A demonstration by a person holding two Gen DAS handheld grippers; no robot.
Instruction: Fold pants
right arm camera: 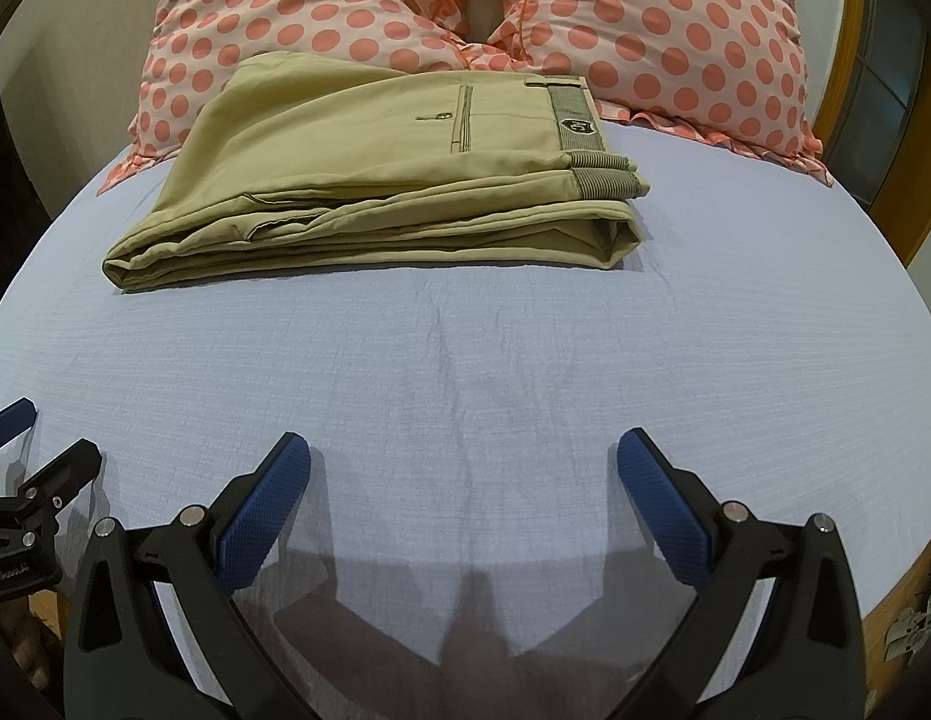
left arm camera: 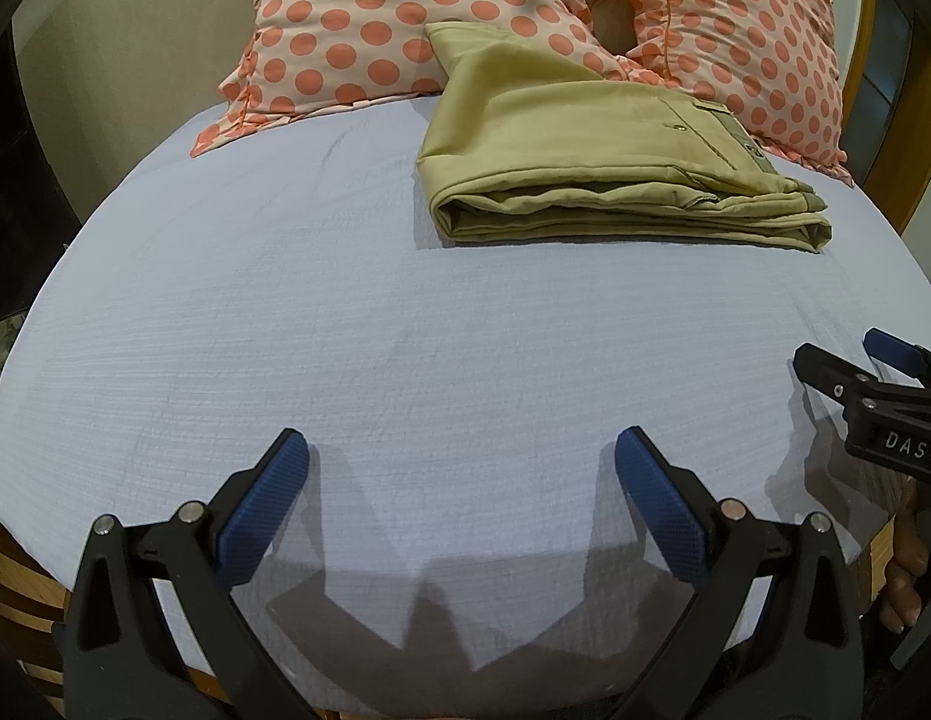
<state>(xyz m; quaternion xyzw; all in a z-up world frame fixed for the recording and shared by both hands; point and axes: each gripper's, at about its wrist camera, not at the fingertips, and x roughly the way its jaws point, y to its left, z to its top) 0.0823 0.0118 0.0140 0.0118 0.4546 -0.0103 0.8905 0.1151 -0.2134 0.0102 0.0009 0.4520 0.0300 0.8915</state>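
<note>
The left gripper (left arm camera: 462,456) is closest, low over the near edge of the bed sheet (left arm camera: 345,330). Its jaws are wide apart and hold nothing. The right gripper (right arm camera: 464,456) hangs the same way, jaws wide apart and empty.

The left view shows the right gripper at its right edge, with a few of the person's fingers (left arm camera: 903,576) under it. The right view shows the left gripper at its left edge.

Farther back on the sheet lie the khaki pants (right arm camera: 375,180), folded into a flat stack, well apart from both grippers. Only the right view shows the striped waistband with a small badge (right arm camera: 576,127). The left view shows the stack more from its side.

Behind the pants, two polka-dot pillows (right arm camera: 321,18) lean together, and the pants' far edge rests against them.
</note>
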